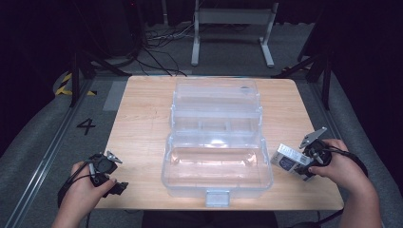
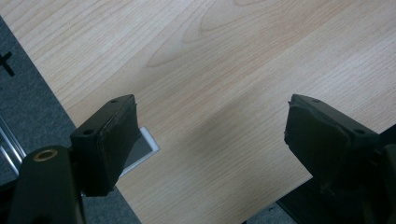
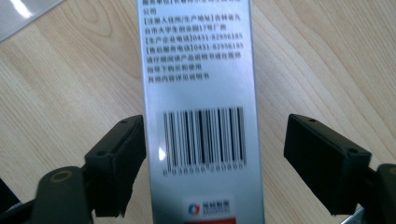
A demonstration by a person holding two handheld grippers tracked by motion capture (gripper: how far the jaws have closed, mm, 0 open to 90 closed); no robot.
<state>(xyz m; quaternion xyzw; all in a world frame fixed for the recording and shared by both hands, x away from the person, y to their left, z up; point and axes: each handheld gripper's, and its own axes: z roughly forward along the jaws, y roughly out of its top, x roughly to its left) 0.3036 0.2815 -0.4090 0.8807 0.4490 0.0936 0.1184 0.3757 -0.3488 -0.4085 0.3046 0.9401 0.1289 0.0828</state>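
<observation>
A small silvery carton (image 1: 286, 159) with a barcode and printed text lies on the wooden table (image 1: 142, 109), right of a clear plastic case (image 1: 167, 167). My right gripper (image 1: 298, 164) is open around the carton. In the right gripper view the carton (image 3: 201, 70) runs up between the jaws; the left jaw sits against its edge and the right jaw stands clear of it, so my right gripper (image 3: 215, 128) has no grip on it. My left gripper (image 1: 118, 173) hovers at the table's front left corner. In its own view my left gripper (image 2: 210, 112) is open over bare wood.
The clear case stands open in the middle of the table, its lid (image 1: 216, 92) laid back and a tray tier (image 1: 216, 124) raised. A latch (image 1: 217, 197) faces the front edge. Grey carpet (image 2: 28, 102) lies past the table's left edge. A metal frame (image 1: 233, 28) and cables stand behind.
</observation>
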